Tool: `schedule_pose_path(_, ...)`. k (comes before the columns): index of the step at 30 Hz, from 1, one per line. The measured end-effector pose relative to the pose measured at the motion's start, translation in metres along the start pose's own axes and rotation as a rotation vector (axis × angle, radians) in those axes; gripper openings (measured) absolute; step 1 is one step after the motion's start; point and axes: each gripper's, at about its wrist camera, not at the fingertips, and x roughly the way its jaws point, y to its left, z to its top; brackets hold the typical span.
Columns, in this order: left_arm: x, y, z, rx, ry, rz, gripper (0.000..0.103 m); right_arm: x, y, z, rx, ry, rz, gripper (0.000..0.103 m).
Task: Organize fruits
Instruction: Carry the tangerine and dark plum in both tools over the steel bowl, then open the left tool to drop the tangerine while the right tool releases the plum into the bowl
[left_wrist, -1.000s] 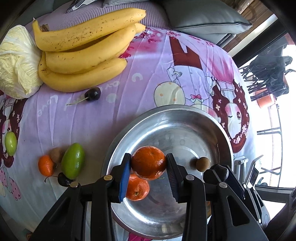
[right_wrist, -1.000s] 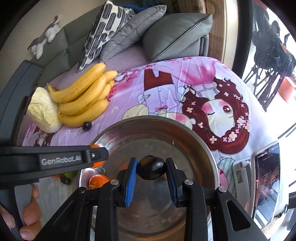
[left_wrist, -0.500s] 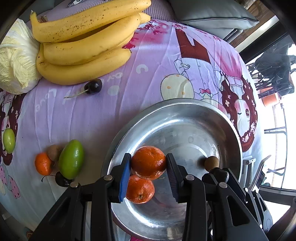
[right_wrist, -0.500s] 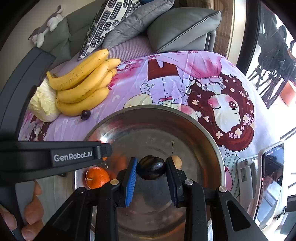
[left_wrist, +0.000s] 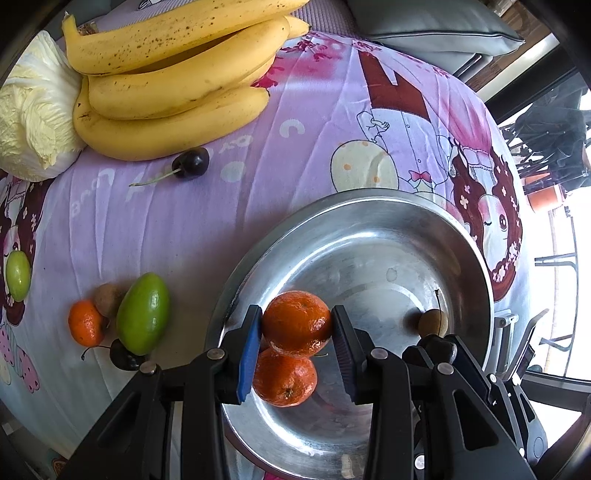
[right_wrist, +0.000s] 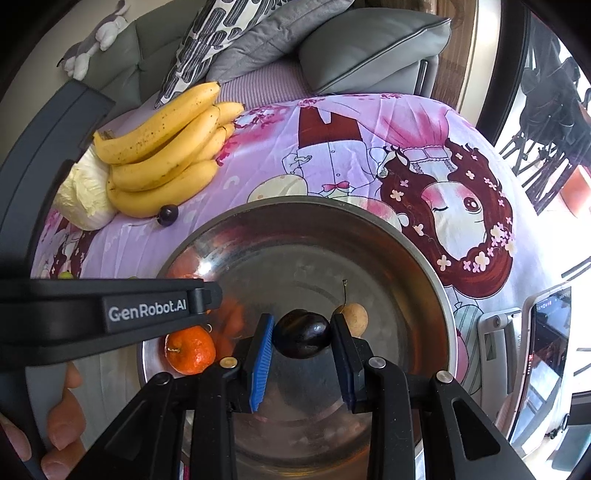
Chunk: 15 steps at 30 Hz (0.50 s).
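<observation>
Here, the held tangerine (left_wrist: 296, 324) sits clamped between the two pads of the left gripper (left_wrist: 296, 326), directly above a second tangerine (left_wrist: 284, 376) that already lies on the floor of the steel bowl (left_wrist: 424, 218). The jaws stand only as wide as the fruit, touching it at 9 and 3 o'clock; holding it over the bowl suggests a release is the step in hand.

The right gripper (right_wrist: 301, 334) likewise closes on a dark cherry (right_wrist: 301, 333), pads pressed to its two flanks, poised above the bowl's middle. A small brown round fruit (right_wrist: 352, 314) with an upright stem rests in the bowl just beside the cherry at 2 o'clock, and the lying tangerine appears in the right wrist view at the bowl's 9 o'clock, partly behind the left tool's body.

Outside the bowl, unsorted fruit remains on the printed purple cloth (left_wrist: 295, 122). In the left wrist view, at 9 o'clock of the bowl, a green mango-like fruit (left_wrist: 143, 312) touches a small tangerine (left_wrist: 85, 322), a brown fruit (left_wrist: 107, 295) and another cherry (left_wrist: 123, 355). A loose cherry (left_wrist: 192, 162) lies at 11 o'clock just beside the banana bunch (left_wrist: 173, 92), which leans against a pale cabbage (left_wrist: 33, 107). A small green fruit (left_wrist: 17, 275) sits at the far 9 o'clock edge. Grouping in the bowl appears less than half finished.
</observation>
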Motion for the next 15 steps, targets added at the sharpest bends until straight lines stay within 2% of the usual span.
schedule_pose_path(15, 0.0002, 0.0024, -0.0025, -0.004, 0.005, -0.005, 0.040, 0.0062, 0.0016, 0.0002, -0.005, 0.019, -0.020, 0.034)
